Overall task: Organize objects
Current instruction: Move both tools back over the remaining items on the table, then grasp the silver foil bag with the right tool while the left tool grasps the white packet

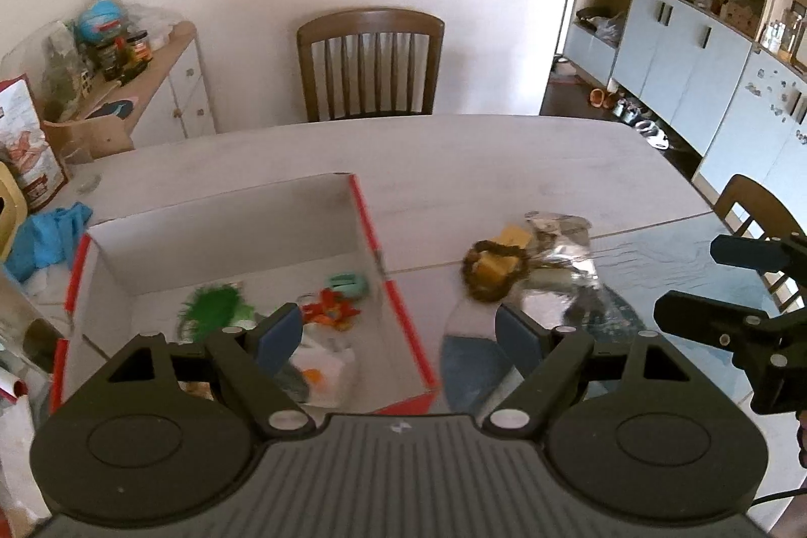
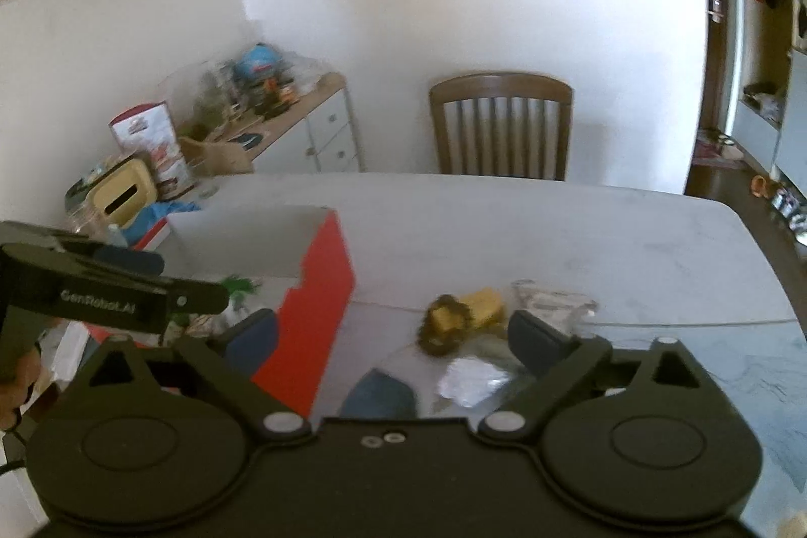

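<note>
The left gripper (image 1: pixel 398 331) hovers with fingers apart and empty over the right wall of the red-edged cardboard box (image 1: pixel 363 210) on the tabletop (image 1: pixel 504 165). A green toy (image 1: pixel 212 306) and an orange toy (image 1: pixel 330 311) lie inside the box, beyond the left finger. Right of the box, beyond the right gripper (image 2: pixel 396 331), whose fingers also stand wide and empty, lie a brown bead ring (image 2: pixel 444 326), a yellow block (image 2: pixel 486 306) and crumpled clear wrapping (image 2: pixel 550 301).

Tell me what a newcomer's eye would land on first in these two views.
First, the open red-edged cardboard box on the pale table, with a green tuft and an orange toy lying inside. To its right, a loose pile: a brown beaded ring around a yellow block, beside crumpled clear plastic. Both grippers, left and right, stand open and empty.
</note>
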`<state>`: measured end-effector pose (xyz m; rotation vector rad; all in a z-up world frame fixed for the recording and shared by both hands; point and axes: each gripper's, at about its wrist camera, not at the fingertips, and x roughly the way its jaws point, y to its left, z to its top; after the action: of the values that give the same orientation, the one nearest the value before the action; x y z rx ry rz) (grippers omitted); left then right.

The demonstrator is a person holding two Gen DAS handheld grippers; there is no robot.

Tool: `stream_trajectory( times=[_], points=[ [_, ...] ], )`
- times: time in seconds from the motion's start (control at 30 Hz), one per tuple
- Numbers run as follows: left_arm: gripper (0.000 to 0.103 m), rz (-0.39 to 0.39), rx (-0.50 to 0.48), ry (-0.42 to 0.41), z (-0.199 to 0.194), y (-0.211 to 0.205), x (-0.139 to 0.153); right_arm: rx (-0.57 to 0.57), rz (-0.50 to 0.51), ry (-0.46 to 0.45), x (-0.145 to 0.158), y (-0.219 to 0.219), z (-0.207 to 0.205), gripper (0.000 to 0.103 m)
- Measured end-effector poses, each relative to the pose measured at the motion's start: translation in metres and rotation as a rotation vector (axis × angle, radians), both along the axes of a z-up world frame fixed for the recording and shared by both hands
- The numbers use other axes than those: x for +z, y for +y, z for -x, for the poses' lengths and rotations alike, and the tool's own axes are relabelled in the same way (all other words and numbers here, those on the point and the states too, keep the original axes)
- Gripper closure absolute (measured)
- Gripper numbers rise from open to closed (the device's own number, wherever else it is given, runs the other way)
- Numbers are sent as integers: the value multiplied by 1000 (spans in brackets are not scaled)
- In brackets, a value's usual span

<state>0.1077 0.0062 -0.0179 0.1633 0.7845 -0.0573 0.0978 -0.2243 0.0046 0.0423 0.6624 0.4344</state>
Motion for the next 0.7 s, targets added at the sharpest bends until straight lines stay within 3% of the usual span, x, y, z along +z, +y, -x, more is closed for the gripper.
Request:
stream_trajectory(
  times=[0.27, 0.57, 0.7],
  points=[
    [19, 8, 3, 4, -4, -32, -11, -48, 13, 14, -9, -44, 0, 4],
    [18, 73, -8, 46, -18, -57, -36, -84, 43, 29, -22, -84, -3, 4],
    [18, 104, -1, 20, -23, -63, -48, -85, 55, 34, -28, -98, -7, 4]
  ],
)
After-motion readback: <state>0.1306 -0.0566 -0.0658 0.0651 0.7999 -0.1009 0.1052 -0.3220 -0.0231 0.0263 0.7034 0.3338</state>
